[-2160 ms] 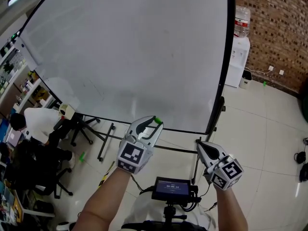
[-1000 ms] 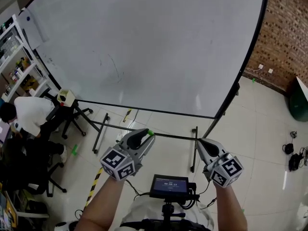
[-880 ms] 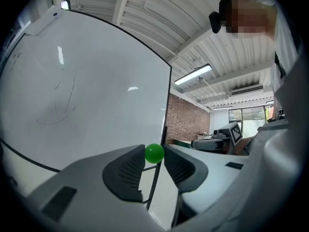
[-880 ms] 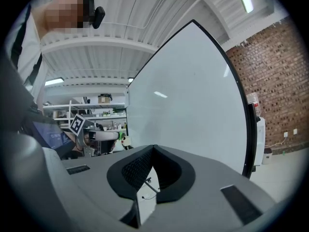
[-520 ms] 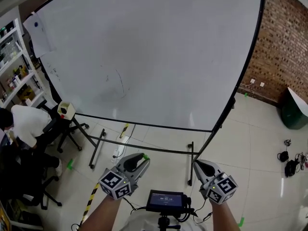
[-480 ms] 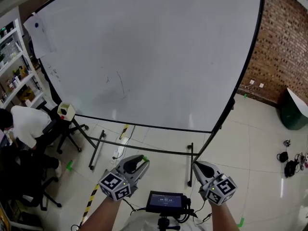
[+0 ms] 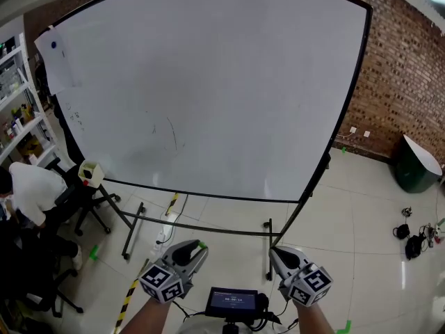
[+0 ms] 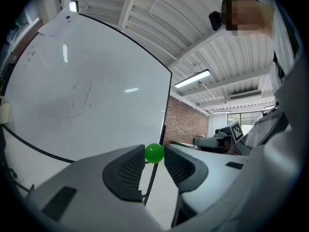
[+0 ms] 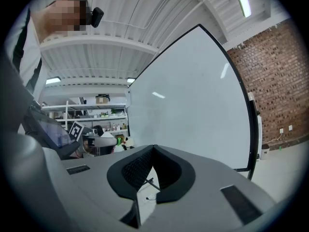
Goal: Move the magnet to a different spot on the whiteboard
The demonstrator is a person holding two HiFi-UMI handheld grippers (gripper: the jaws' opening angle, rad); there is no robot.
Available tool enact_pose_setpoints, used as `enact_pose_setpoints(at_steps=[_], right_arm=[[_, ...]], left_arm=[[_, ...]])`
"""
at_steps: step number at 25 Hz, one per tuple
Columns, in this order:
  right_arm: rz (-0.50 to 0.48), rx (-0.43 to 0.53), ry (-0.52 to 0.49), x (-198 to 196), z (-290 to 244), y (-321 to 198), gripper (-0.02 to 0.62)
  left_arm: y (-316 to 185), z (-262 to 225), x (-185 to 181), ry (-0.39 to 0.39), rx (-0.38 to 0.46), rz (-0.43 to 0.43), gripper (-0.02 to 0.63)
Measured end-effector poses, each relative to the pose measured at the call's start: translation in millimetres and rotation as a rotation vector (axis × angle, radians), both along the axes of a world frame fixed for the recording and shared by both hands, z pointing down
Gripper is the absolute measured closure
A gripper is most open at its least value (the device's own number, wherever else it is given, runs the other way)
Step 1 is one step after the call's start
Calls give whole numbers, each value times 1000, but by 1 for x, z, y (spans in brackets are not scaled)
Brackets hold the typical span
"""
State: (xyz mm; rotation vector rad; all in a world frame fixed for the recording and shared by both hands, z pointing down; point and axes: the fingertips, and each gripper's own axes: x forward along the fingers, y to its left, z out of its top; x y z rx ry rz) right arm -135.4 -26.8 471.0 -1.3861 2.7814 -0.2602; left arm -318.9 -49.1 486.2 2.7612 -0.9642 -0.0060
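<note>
One whiteboard (image 7: pixel 208 82) on its stand fills the view, with a brick wall (image 7: pixel 400 61) to its right. One paper sheet (image 7: pixel 61 61) hangs at its upper left under a dark dot (image 7: pixel 55 45), perhaps another magnet. Of two grippers, the left gripper (image 7: pixel 197 248) pinches the one green ball magnet (image 8: pixel 154 153) at its tips, off the board, and the right gripper (image 7: pixel 273 251) is closed and empty.

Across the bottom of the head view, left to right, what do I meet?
Yellow-and-black striped floor tape → left tool gripping a green ball magnet → small black screen → right tool, shut.
</note>
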Motion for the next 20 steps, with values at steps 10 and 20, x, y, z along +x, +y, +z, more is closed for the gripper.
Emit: enact_pose_setpoints(at_steps=[10,20], right_arm=[[26,-2,6,1,-2,-6,562],[67,-5,0,18,-2,-15,561]], left_arm=[[-11,1,-1,26,-27,1,449],[-23,-3,30,-109,53,51,449]])
